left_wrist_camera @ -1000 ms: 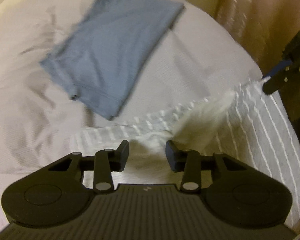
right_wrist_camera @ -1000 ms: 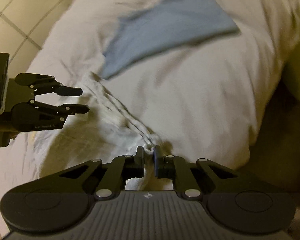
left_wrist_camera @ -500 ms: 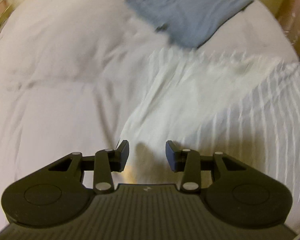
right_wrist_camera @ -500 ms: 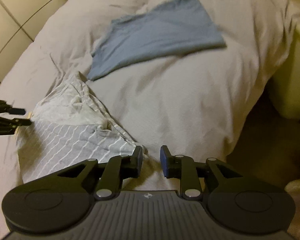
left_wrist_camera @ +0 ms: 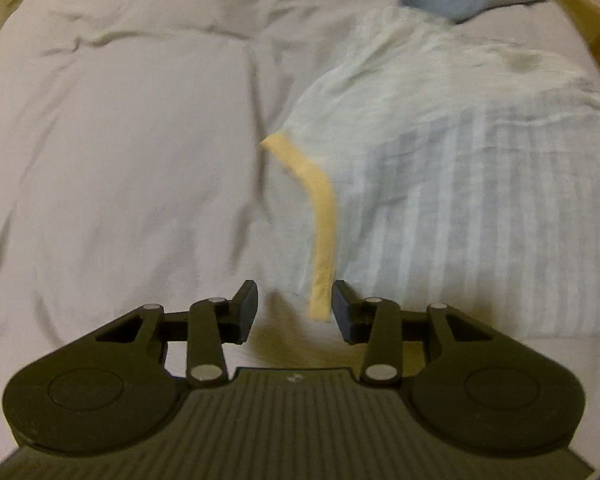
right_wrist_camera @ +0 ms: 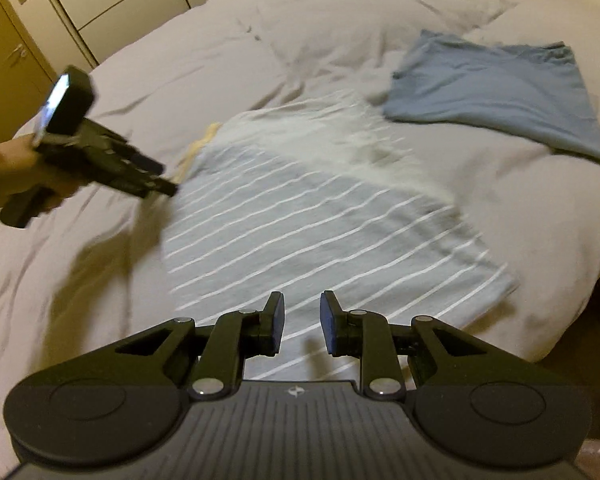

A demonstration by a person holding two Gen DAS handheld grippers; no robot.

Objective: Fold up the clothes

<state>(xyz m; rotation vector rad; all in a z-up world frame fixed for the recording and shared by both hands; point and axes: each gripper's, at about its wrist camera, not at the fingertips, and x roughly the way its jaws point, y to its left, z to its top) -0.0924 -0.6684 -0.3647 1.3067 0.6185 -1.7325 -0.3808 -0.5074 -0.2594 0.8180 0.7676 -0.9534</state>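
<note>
**Striped garment laid out on the bed, both grippers released**

A grey garment (right_wrist_camera: 312, 216) with thin white stripes was seen spread on the white duvet (right_wrist_camera: 180, 64), near the bed's right edge in the right wrist view. Its long axis ran diagonally, from a pale, inside-out upper part near the middle of the bed down to a straight hem at the near right. The stripes lay across that axis. A cream-yellow strap (left_wrist_camera: 320, 216) was seen in the left wrist view along the garment's left border, curving from a tip on the duvet down to a spot between the left gripper's fingers; whether it was joined to the garment could not be told.

A folded blue garment (right_wrist_camera: 500, 92) was placed just beyond the striped one, at its far right corner, its nearest edge touching or nearly touching the pale part.

The left gripper (left_wrist_camera: 294, 308) was held with its jaws wide apart, nothing clamped, at the garment's left edge; in the right wrist view it (right_wrist_camera: 160, 180) was gripped by a hand (right_wrist_camera: 8, 172). The right gripper (right_wrist_camera: 302, 320) was held over the near hem, jaws parted and empty.

Cupboard doors (right_wrist_camera: 60, 0) were visible past the bed's far left side.
</note>
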